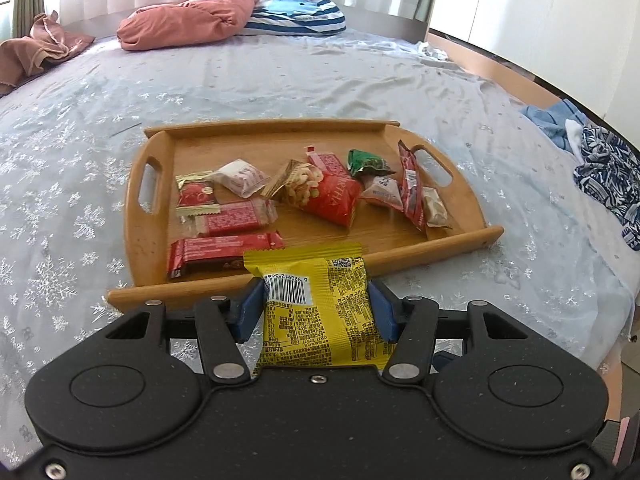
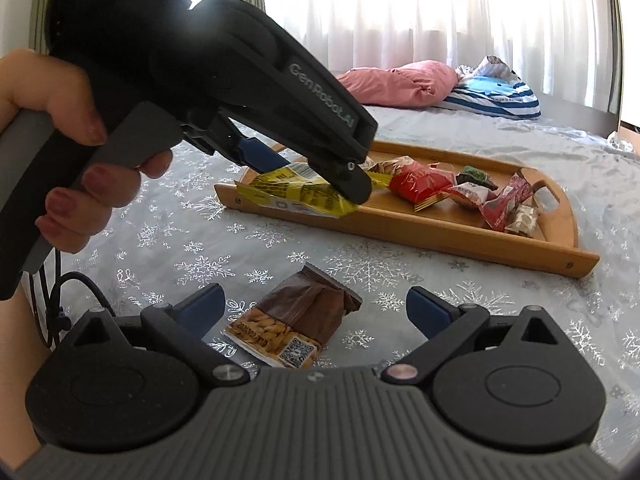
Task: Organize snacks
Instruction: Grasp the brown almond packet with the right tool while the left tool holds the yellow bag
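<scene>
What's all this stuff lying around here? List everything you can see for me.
yellow snack packet: one, yellow, clamped in the left gripper, at the tray's near edge
brown snack packet: one, brown, on the bedsheet between the right gripper's open jaws
wooden tray: one, light wood, on the bed
snacks in tray: about ten, mostly red, also white and green
bedsheet: one, pale blue with snowflakes
pink bundle: one, far end of bed
striped pillow: one, blue and white, beside the pink bundle
blue clothes: heap, bed's right edge
left gripper: black, blue pads
right gripper: black, open
hand: one, holding the left gripper's handle
</scene>
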